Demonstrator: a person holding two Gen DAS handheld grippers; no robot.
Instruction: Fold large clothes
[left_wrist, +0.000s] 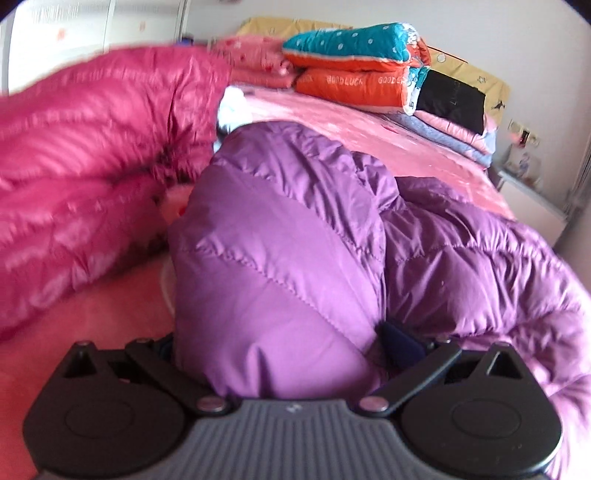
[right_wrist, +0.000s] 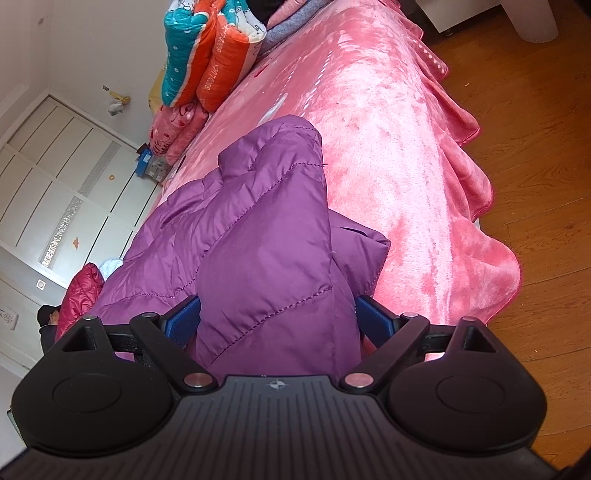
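Purple jacket (left_wrist: 295, 229) bunched on the pink bed (right_wrist: 388, 147), not yet folded flat. Left gripper (left_wrist: 291, 332) and right gripper (right_wrist: 277, 321) each clamp a thick wad of it. Fold looks early; flattening and squaring remain. Red jacket (left_wrist: 92, 147) lies beside.

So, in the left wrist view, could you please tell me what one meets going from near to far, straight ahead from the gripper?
left gripper → purple down jacket → pink bedspread → orange and teal folded quilt → yellow pillow
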